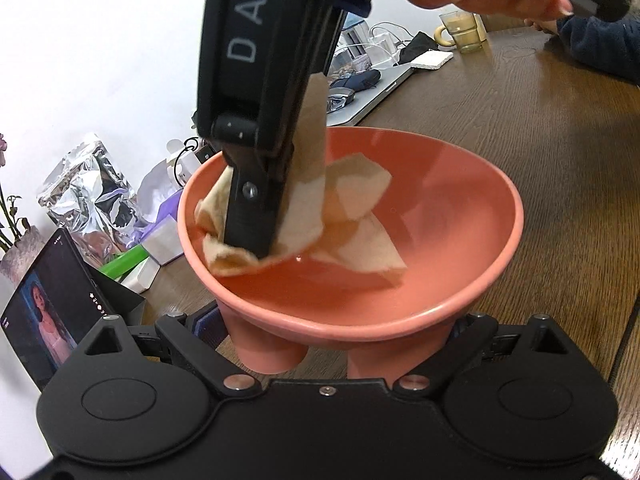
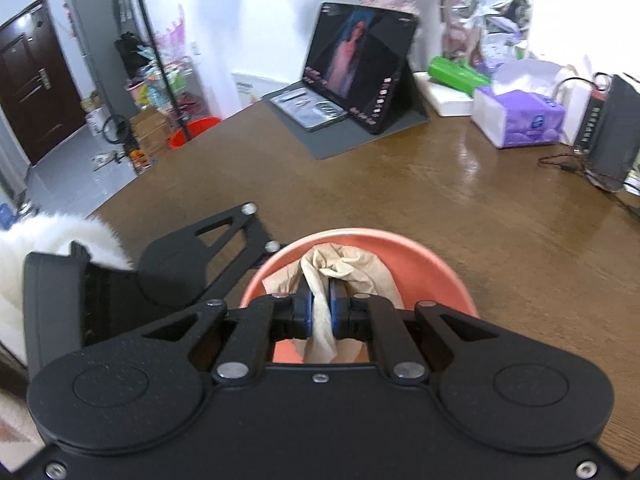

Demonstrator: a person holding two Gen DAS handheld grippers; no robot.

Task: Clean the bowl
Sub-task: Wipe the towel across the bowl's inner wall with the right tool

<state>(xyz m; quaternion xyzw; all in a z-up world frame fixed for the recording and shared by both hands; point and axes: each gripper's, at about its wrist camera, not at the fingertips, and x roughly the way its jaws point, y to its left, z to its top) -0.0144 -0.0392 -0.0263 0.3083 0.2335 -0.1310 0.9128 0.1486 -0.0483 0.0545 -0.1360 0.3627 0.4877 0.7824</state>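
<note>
The left gripper (image 1: 332,344) has its jaws spread wide around the base of the pink bowl (image 1: 460,240), pressing it from both sides and holding it above the brown bench (image 1: 540,128). The right gripper (image 2: 320,312) reaches down into the bowl from above, jaws pinched tight on a crumpled beige paper towel (image 1: 360,232) against the inner wall.
</note>
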